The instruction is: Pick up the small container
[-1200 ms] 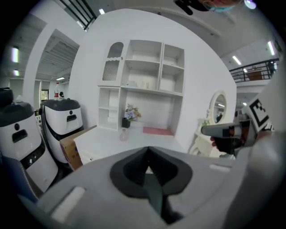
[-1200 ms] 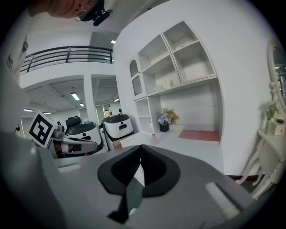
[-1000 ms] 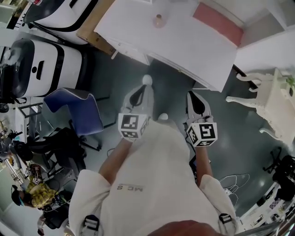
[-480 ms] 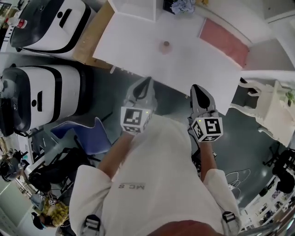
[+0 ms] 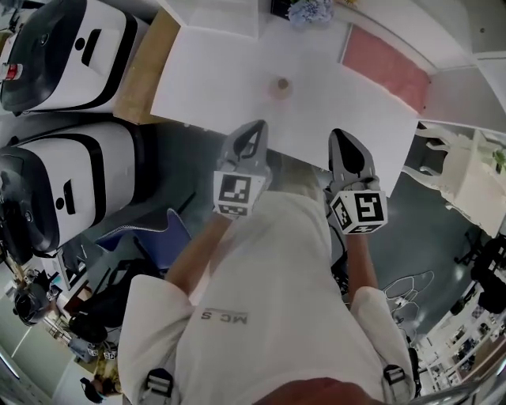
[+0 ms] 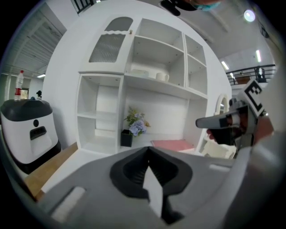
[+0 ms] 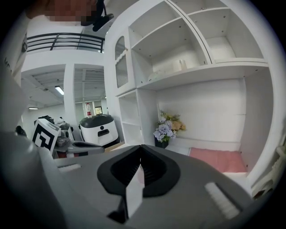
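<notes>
Both forearms are stretched forward from the body, side by side, and a gripper is held in each hand, each pointed ahead and tipped slightly downward toward a white table (image 5: 213, 87). The left gripper (image 5: 255, 131) is kept with its tip over the table's near edge, and its jaws are seen pressed together with nothing between them in the left gripper view (image 6: 149, 149). The right gripper (image 5: 341, 137) is held level with it, a little apart, its tip likewise at the near edge; its jaws are also clenched tight and empty in the right gripper view (image 7: 141, 147). The marker cubes are turned up toward the head camera. The small container (image 5: 279, 85) is found standing on the table top, beyond both gripper tips and slightly nearer the left one, touched by neither. A pink mat (image 5: 385, 63) is laid further right on the table, and a pot of flowers (image 5: 310, 9) is placed at the back.
</notes>
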